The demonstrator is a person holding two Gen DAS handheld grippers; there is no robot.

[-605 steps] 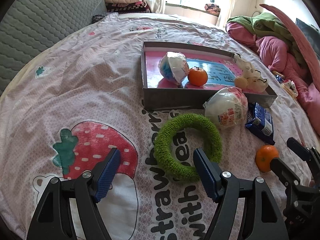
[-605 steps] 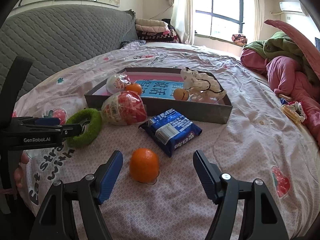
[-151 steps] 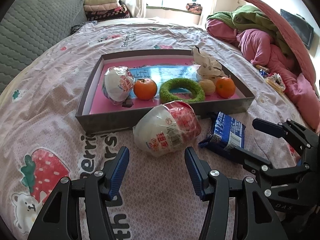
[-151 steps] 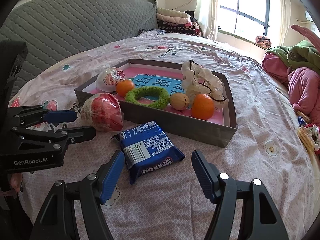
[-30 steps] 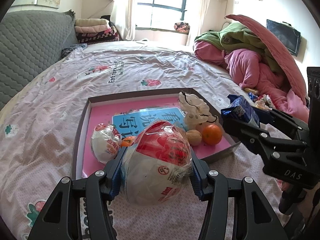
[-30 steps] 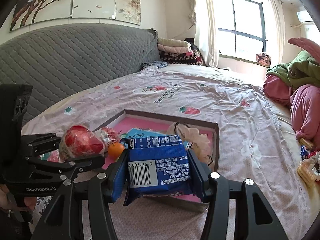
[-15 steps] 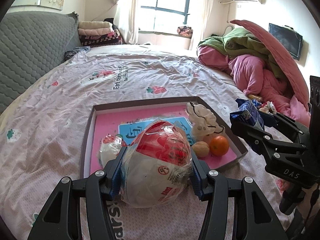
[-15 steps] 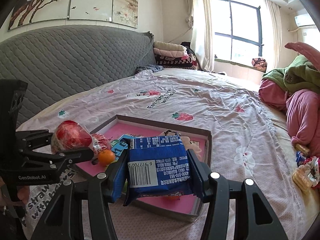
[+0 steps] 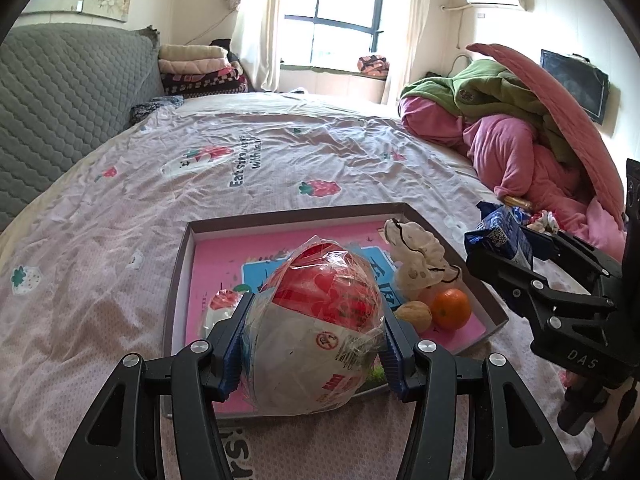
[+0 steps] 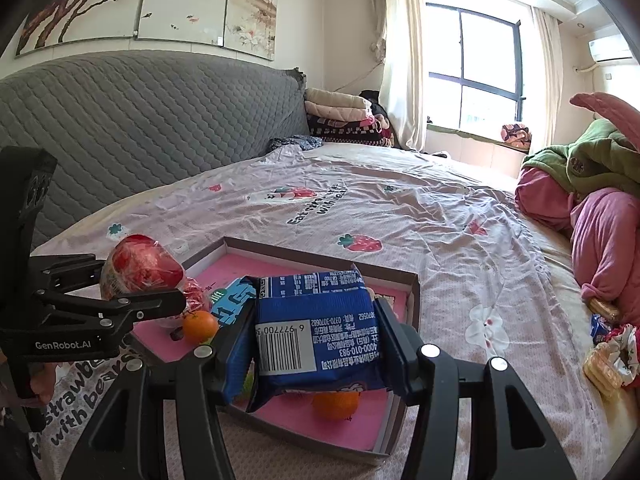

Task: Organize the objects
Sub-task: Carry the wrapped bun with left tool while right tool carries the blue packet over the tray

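My left gripper (image 9: 314,344) is shut on a red-and-white wrapped ball snack (image 9: 316,332) and holds it above the near edge of the grey tray with pink floor (image 9: 178,264). My right gripper (image 10: 316,344) is shut on a blue biscuit packet (image 10: 316,332), held above the tray's (image 10: 412,292) near right side. In the tray lie an orange (image 9: 450,308), a walnut (image 9: 418,314), a white plush toy (image 9: 420,260) and a second wrapped ball (image 9: 220,310). Another orange (image 10: 200,326) shows in the right wrist view. The green ring is mostly hidden.
The tray sits on a pink strawberry-print bedsheet (image 9: 240,160). A grey quilted headboard (image 10: 140,120) is at left. Pink and green bedding (image 9: 520,128) is piled at right. Loose snack wrappers (image 10: 608,352) lie at the bed's right edge.
Both grippers have kept their hold and risen a little further; the tray looks smaller and lower in both views.
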